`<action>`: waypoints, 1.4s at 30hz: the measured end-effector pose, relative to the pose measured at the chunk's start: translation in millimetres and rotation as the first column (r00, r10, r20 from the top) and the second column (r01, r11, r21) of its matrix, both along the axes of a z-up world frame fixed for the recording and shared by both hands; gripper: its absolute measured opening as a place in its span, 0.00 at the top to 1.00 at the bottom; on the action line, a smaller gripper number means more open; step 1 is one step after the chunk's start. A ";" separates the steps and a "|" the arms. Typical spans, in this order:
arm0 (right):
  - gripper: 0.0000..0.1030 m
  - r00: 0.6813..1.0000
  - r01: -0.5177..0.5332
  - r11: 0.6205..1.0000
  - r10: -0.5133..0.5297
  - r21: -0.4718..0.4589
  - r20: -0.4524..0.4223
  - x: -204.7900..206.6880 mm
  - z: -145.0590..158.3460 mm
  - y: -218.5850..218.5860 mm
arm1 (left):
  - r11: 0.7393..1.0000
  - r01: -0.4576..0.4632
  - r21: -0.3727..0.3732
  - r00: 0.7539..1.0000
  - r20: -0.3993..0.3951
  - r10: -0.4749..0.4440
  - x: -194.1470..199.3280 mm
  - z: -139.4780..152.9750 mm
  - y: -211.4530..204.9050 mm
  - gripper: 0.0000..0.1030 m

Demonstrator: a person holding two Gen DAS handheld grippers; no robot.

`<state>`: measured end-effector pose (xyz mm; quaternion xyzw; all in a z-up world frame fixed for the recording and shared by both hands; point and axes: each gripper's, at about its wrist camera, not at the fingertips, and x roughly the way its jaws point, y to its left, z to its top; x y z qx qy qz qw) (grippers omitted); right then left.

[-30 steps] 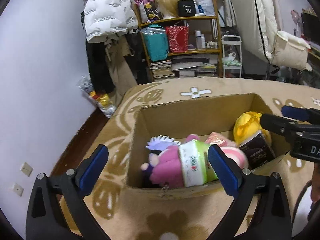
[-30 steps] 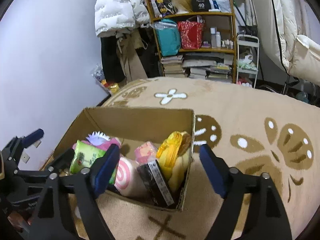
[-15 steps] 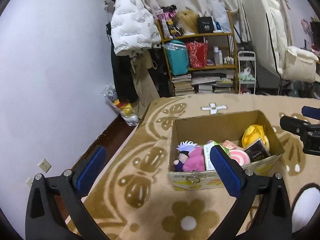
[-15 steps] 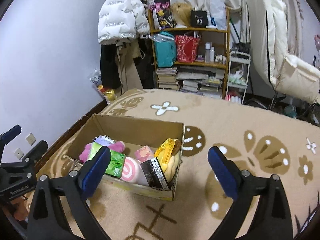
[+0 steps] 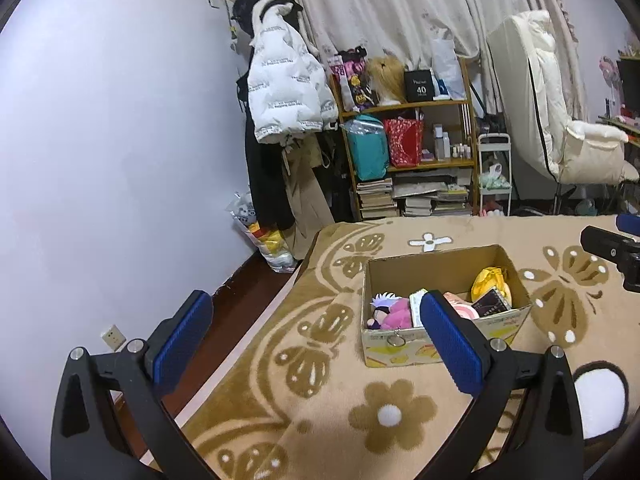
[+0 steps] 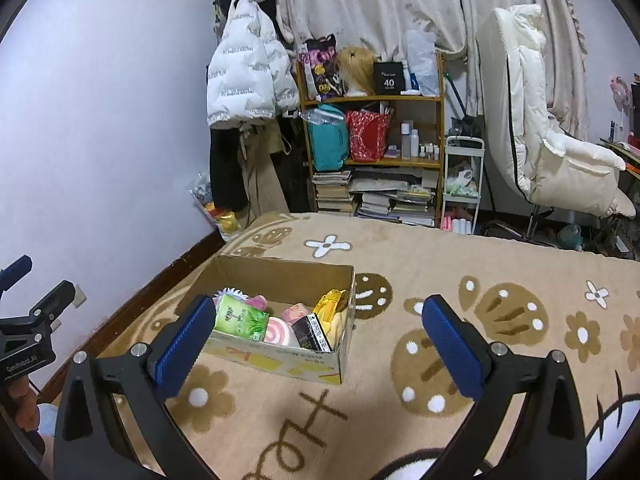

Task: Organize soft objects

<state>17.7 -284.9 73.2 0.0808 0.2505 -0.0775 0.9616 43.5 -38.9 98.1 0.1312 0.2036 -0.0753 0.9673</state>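
Both grippers up over the blanket (image 6: 400,248), nothing held. Left gripper (image 5: 316,344): fingers spread wide, empty. Right gripper (image 6: 320,346): same, wide apart, empty. One cardboard box (image 6: 276,354) sits on the blanket ahead of both, open top. Inside, side by side: one pink plush (image 5: 394,314) with a white-haired doll head, one green pack (image 6: 241,318), one pink swirl toy (image 6: 280,332), one black packet (image 6: 312,332), one yellow plush (image 6: 332,308). Behind: one shelf (image 6: 374,160), one white jacket (image 6: 248,80), one white chair (image 6: 540,136).

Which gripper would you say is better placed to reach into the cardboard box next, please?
Probably the right gripper: open and empty like the left gripper, but the cardboard box sits closer in its view.
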 end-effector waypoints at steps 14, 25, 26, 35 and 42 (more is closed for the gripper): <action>0.00 0.997 0.001 1.000 -0.002 0.018 0.076 -65.3 -2.5 6.1 | 0.998 0.025 -0.059 0.996 0.084 -0.020 -68.1 5.9 27.0 0.00; 0.00 0.995 0.012 1.000 -0.013 0.009 0.098 -85.5 -21.5 14.5 | 0.996 0.022 -0.082 0.995 0.097 -0.014 -84.8 -19.1 40.1 0.00; 0.00 0.995 0.010 1.000 -0.010 0.007 0.098 -85.0 -22.2 14.4 | 0.997 0.021 -0.072 0.995 0.101 -0.014 -85.0 -22.7 39.4 0.00; 0.00 0.997 0.017 1.000 -0.017 0.005 0.079 -82.4 -36.1 9.1 | 0.999 0.008 -0.039 0.997 0.077 -0.005 -76.8 -44.1 35.6 0.00; 0.00 0.999 0.015 0.999 -0.016 0.030 0.037 -76.2 -51.0 5.4 | 1.000 0.009 -0.016 0.999 0.044 -0.008 -71.0 -54.1 32.0 0.00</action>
